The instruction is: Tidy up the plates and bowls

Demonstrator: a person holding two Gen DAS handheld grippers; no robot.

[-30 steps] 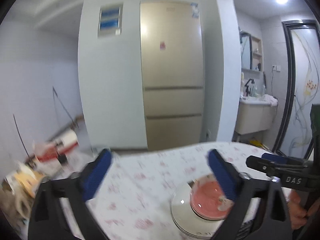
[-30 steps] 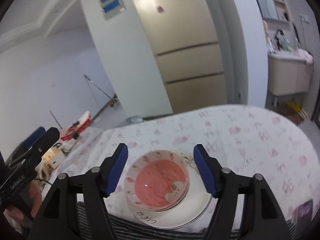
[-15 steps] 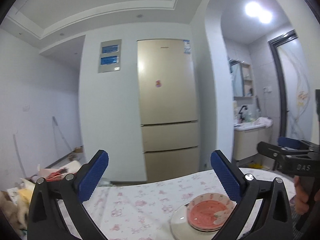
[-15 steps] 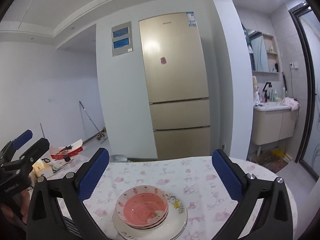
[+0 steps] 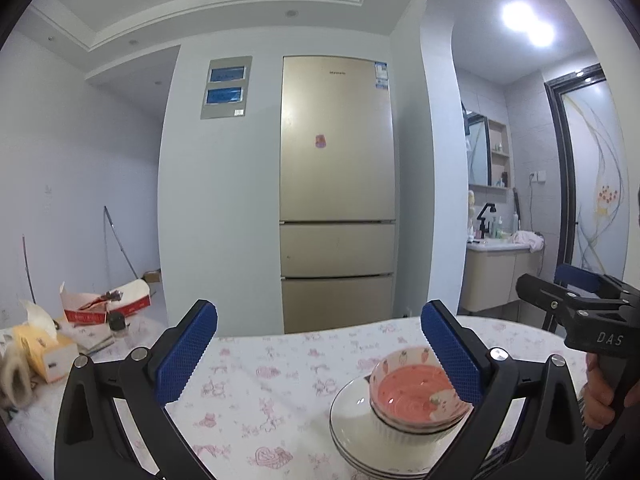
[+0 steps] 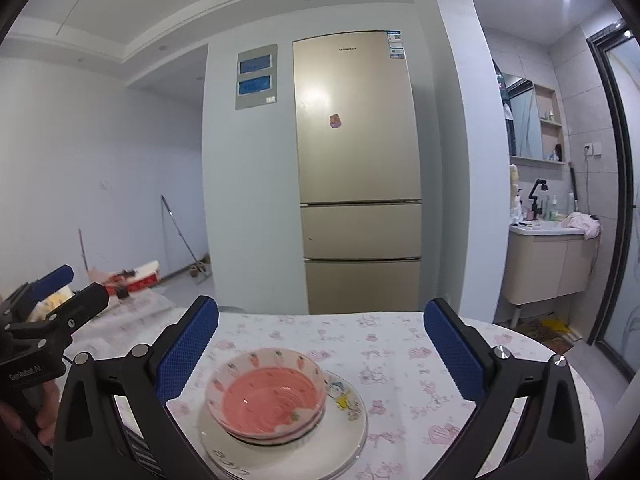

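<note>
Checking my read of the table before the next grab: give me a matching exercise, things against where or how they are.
Things:
1. pink bowls
2. white plates
3. right claw
4. fridge

States:
a. against the far wall
b. open, nothing held
c. stacked on the plates
d. directly on the floral tablecloth

Pairs: 1-c, 2-d, 3-b, 4-a

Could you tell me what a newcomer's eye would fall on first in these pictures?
Most likely the pink bowls, nested on stacked white plates near the front of the floral tablecloth. Behind the table stands a tall gold refrigerator. The right gripper frames the bowls with its jaws wide open and empty.
</note>
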